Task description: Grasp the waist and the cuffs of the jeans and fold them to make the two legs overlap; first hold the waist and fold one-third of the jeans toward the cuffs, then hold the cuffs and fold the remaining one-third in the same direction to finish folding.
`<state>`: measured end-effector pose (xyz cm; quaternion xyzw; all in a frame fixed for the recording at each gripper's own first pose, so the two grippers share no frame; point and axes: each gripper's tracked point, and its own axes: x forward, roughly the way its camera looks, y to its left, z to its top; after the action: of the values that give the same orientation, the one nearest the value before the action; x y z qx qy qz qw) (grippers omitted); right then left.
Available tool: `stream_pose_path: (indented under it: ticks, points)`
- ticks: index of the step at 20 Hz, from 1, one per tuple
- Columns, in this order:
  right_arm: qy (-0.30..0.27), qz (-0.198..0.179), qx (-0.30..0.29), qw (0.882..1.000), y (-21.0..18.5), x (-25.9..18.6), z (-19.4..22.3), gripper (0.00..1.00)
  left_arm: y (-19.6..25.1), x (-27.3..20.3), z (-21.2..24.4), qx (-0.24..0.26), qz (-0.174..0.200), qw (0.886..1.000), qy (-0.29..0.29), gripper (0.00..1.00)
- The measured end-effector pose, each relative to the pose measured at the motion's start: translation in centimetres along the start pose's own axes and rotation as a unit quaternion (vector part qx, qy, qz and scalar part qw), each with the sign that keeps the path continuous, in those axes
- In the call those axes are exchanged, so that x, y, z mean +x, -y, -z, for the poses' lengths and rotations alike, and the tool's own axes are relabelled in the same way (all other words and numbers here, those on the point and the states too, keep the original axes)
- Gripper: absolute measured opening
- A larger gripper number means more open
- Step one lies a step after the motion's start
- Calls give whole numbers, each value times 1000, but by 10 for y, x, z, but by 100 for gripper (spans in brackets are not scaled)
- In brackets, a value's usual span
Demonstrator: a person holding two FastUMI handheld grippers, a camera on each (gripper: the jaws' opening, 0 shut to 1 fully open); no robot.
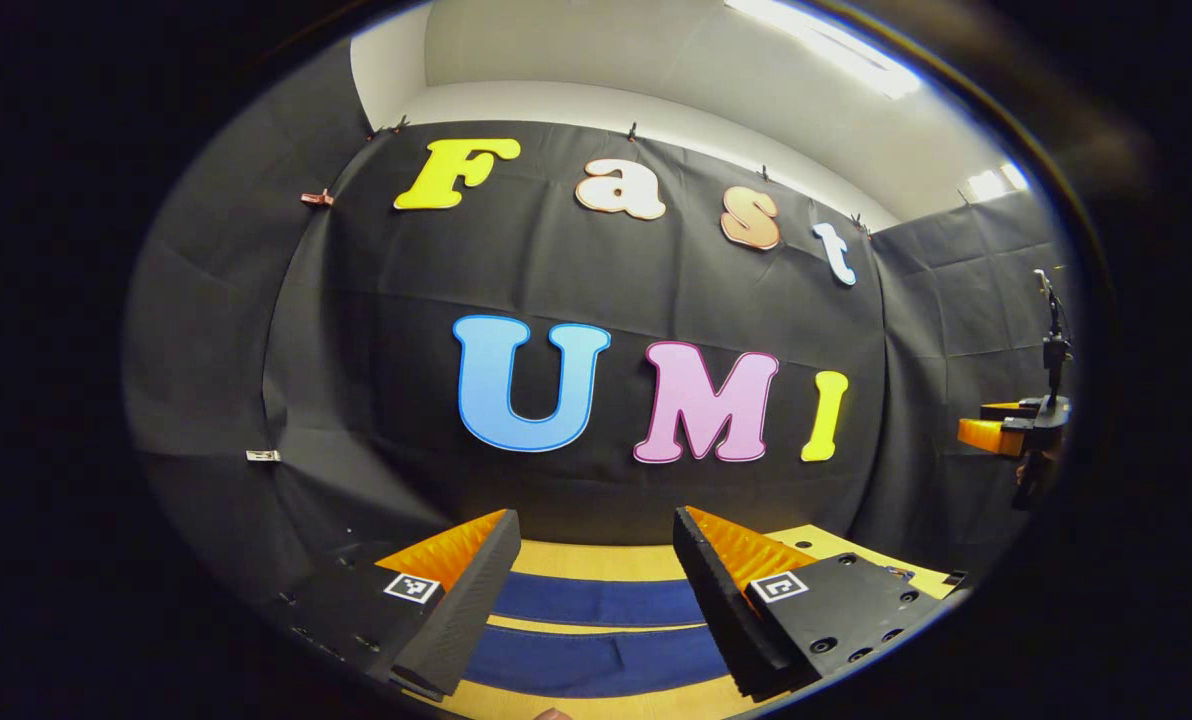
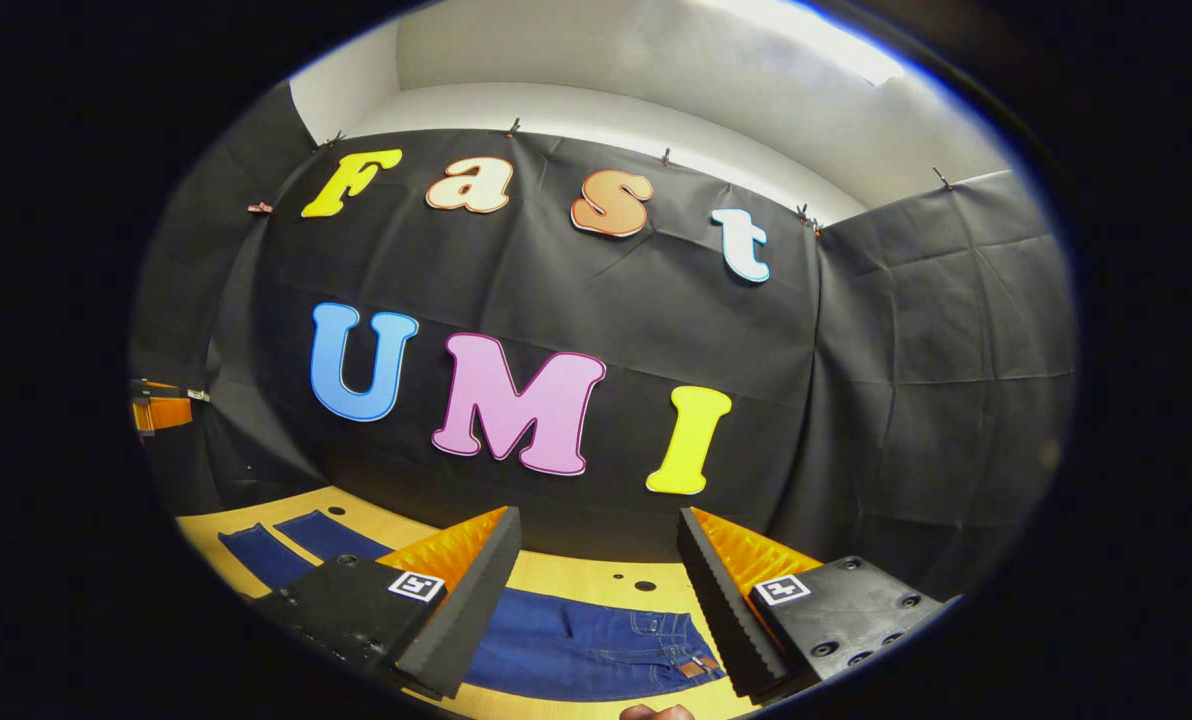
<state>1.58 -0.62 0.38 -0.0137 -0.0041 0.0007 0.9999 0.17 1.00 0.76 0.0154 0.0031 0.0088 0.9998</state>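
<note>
On the wooden bench (image 2: 596, 575) the jeans (image 2: 576, 645) lie flat and unfolded, their two legs side by side and apart. The right gripper (image 2: 596, 590) hangs above the waist end: the waistband and its small leather patch (image 2: 698, 667) sit just under and between its jaws, which stand wide apart and hold nothing. From that waistband the legs run away to the left of the right gripper view, ending at the cuffs (image 2: 291, 545) near the far bench edge. The left gripper (image 1: 596, 590), jaws likewise spread and empty, hovers over the two legs (image 1: 596, 630), which cross its view as two bands. So the long axis of the jeans runs gripper to gripper, waist nearer the right hand, cuffs nearer the left. I judge no fold has begun; both grippers must first descend.
</note>
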Motion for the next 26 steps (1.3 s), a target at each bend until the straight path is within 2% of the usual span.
stream_pose_path:
  ticks: [5,8,11,13,14,16,19,21,23,25,26]
  points:
    - [-14,-19,-26,999,3,4,9,94,-2,5,8,12,12,1000,-16,97]
    - [-37,-62,-59,996,-2,16,21,96,-1,11,22,63,71,994,-45,96]
    - [-84,-112,-124,982,-8,29,48,96,-13,18,44,144,128,978,-84,96]
    - [-111,-166,-165,966,-24,28,72,96,-18,27,75,174,175,961,-122,95]
    - [-119,-197,-193,954,-34,26,83,96,-20,26,96,189,198,950,-150,96]
    - [-143,-260,-250,922,-47,29,120,96,-29,29,138,228,237,920,-212,98]
    - [-197,-340,-319,862,-50,29,190,96,-45,27,196,315,299,856,-280,98]
    - [-222,-380,-365,820,-46,30,234,97,-66,24,235,370,337,804,-322,98]
    - [-257,-413,-379,787,-38,31,275,96,-84,17,275,407,380,742,-373,98]
    - [-289,-436,-380,763,-33,38,317,97,-112,10,314,435,414,678,-424,98]
    - [-311,-446,-375,751,-32,44,337,97,-126,5,331,431,426,654,-452,98]
